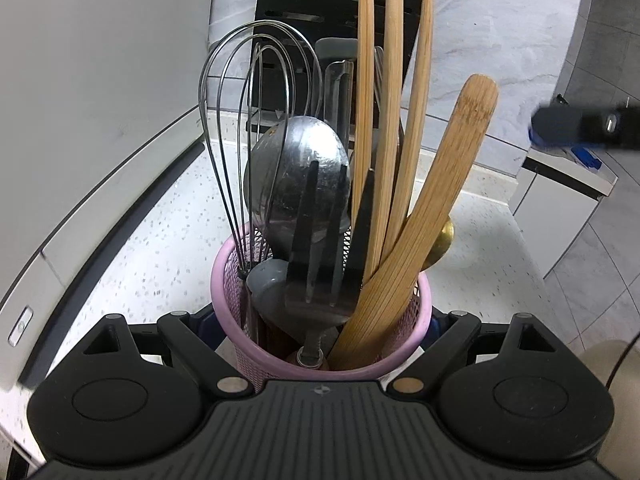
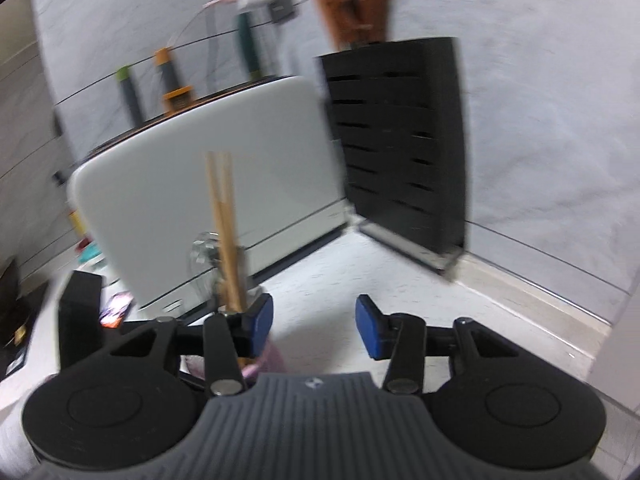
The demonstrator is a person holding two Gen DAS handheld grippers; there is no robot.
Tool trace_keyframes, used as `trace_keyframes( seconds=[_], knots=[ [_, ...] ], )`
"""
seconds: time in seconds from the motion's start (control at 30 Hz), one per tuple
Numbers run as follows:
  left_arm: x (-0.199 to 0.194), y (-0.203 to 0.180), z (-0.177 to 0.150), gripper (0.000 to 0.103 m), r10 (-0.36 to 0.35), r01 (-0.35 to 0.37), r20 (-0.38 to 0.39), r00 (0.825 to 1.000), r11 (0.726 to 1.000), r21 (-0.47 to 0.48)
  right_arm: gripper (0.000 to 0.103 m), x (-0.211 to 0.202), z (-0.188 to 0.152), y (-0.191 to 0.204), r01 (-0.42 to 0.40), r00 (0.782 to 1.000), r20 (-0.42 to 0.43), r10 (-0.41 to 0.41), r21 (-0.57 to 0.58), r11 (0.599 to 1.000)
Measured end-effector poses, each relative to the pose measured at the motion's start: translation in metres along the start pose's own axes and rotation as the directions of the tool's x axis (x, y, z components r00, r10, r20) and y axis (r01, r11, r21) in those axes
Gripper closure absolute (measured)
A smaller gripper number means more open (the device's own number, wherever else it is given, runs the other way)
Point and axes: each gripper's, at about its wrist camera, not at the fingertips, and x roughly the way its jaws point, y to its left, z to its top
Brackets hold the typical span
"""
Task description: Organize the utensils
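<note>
A pink mesh utensil holder [image 1: 236,344] stands on the speckled white counter [image 1: 160,240]. It is packed with a wire whisk [image 1: 240,140], a steel ladle [image 1: 296,184], a black slotted turner [image 1: 316,240], a grey spoon [image 1: 268,284], long wooden handles [image 1: 384,100] and a bamboo spatula [image 1: 420,240]. My left gripper [image 1: 320,320] is shut on the holder, one finger on each side. My right gripper [image 2: 315,326] is open with nothing between its blue pads [image 2: 370,326]. The holder [image 2: 274,358] and the wooden handles [image 2: 226,232] show just left of it. It appears blurred at the far right [image 1: 580,128] in the left wrist view.
A black slotted knife block [image 2: 400,140] stands against the marble wall at the back. A white appliance [image 2: 208,180] sits left of it, with tools hanging above. A gold spoon [image 1: 442,238] lies behind the holder. The counter's edge [image 1: 532,248] runs along the right.
</note>
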Motion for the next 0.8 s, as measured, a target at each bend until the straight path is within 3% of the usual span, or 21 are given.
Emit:
trace_keyframes(
  seconds=[0.27,0.43,0.57,0.8],
  knots=[
    [0.009,0.000,0.007,0.000,0.025,-0.025,0.009,1.000,0.999,-0.024,0.053,0.025,-0.039,-0.008,0.221,0.973,0.061,-0.222,0.031,0.975],
    [0.007,-0.005,0.001,0.000,0.058,-0.057,0.028,0.998,0.998,-0.032,0.047,0.037,-0.054,-0.004,0.266,0.960,0.083,-0.268,0.041,0.963],
    [-0.006,-0.007,-0.013,0.000,0.076,-0.068,0.096,0.992,0.994,-0.080,0.044,0.036,-0.059,-0.002,0.301,0.946,0.105,-0.306,0.063,0.952],
    [-0.048,-0.015,-0.051,0.000,0.093,-0.063,0.223,0.970,0.989,-0.135,0.027,0.018,-0.065,-0.001,0.358,0.920,0.150,-0.363,0.063,0.932]
  ],
)
